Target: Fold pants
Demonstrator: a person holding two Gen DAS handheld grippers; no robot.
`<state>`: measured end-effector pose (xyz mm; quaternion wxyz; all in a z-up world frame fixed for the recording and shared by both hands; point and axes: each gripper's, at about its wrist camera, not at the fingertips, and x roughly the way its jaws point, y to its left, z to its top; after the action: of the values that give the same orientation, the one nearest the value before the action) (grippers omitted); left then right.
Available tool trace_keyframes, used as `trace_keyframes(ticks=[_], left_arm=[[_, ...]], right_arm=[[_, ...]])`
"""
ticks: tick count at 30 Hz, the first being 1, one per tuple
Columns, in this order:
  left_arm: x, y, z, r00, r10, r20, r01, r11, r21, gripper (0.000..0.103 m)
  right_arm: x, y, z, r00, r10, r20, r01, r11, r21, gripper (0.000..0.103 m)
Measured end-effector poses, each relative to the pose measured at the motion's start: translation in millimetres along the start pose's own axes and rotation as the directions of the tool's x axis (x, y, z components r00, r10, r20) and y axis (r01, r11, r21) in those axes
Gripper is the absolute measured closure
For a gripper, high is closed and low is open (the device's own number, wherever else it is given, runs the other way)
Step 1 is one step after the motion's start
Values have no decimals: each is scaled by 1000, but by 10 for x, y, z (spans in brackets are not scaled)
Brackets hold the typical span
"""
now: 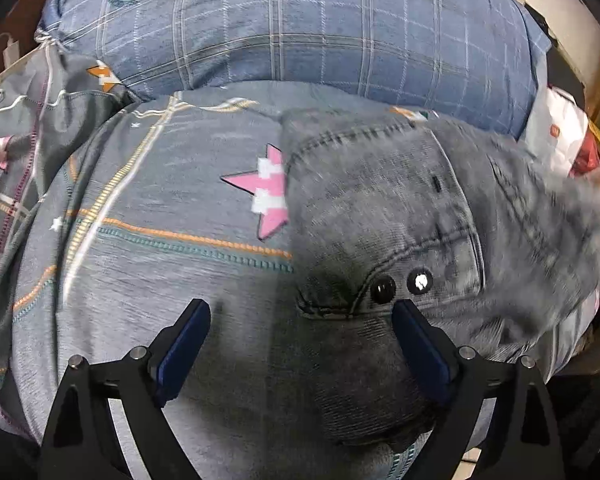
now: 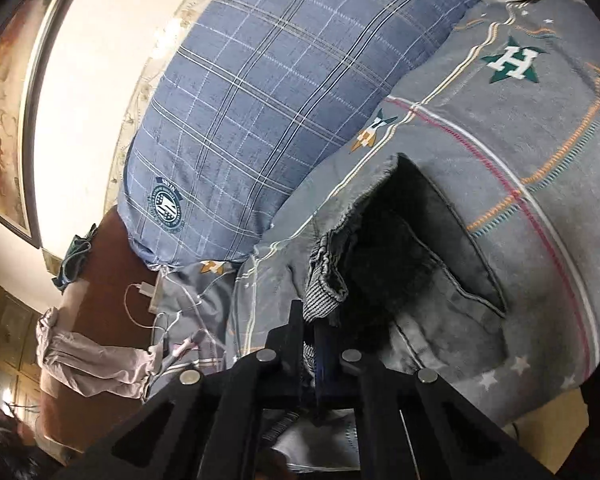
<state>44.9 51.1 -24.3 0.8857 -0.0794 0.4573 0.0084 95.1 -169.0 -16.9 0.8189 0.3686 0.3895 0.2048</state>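
Covering the bed, a quilt (image 1: 160, 248) carries pants (image 1: 380, 216); left tool (image 1: 302, 316) wide, right tool (image 2: 309, 322) pinching them.

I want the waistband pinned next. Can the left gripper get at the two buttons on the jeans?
Probably yes: the left gripper is open just short of the buttons, with only flat jeans between.

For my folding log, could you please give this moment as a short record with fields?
garment: grey jeans, partly lifted
surface: grey patterned bedsheet
behind: blue plaid pillow
left claw: open, above the waistband near two metal buttons
right claw: shut on jeans fabric, pulling it up
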Motion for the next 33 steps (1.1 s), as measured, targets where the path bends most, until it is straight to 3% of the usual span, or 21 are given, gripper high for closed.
trace_keyframes(ticks=[4, 10, 16, 18, 20, 22, 23, 24, 26, 27, 29, 30, 31, 32, 33], left_arm=[[-216, 57, 81, 997, 7, 70, -4, 999, -37, 10], [-346, -122, 167, 996, -24, 91, 24, 1000, -2, 10], [-220, -292, 146, 998, 17, 67, -21, 998, 67, 10], [-6, -326, 100, 999, 55, -2, -54, 993, 106, 10], [99, -280, 52, 999, 40, -9, -39, 995, 88, 9], [100, -234, 45, 1000, 19, -11, -18, 998, 61, 8], [105, -227, 47, 1000, 16, -14, -16, 998, 62, 8], [106, -241, 46, 1000, 21, -13, -20, 997, 73, 7], [106, -253, 38, 1000, 25, -8, -25, 997, 79, 7], [110, -251, 30, 1000, 23, -3, -23, 997, 78, 7], [119, -237, 12, 1000, 15, -1, -15, 997, 73, 7], [122, -224, -2, 1000, 9, -1, -9, 998, 70, 7], [122, -216, -2, 1000, 7, -1, -7, 998, 70, 7], [124, -207, -3, 1000, 6, -1, -6, 997, 72, 6], [129, -206, 3, 1000, 5, -1, -5, 997, 74, 6]], right_arm=[[118, -466, 11, 999, -32, -35, 35, 994, 101, 99], [93, -655, 11, 999, -31, -39, 36, 990, 138, 99], [-64, -548, -53, 1000, -17, -11, 18, 993, 119, 99], [26, -633, -89, 998, -39, -43, 44, 991, 123, 99], [104, -792, -107, 997, -32, -67, 44, 982, 186, 95], [109, -820, -82, 998, 23, -60, -10, 979, 205, 94], [110, -803, -61, 998, 28, -58, -16, 979, 204, 85], [125, -789, -35, 997, 39, -61, -25, 978, 208, 60], [152, -809, 5, 998, 41, -52, -26, 967, 252, 22], [162, -820, 25, 999, 29, -42, -17, 964, 265, 21], [232, -843, 69, 998, 30, -48, -16, 961, 275, 21], [274, -847, 84, 997, 40, -59, -22, 960, 278, 30], [321, -820, 104, 996, 43, -77, -22, 967, 254, 43], [339, -803, 114, 996, 32, -86, -11, 971, 238, 82], [349, -776, 126, 996, 19, -89, 1, 975, 223, 98]])
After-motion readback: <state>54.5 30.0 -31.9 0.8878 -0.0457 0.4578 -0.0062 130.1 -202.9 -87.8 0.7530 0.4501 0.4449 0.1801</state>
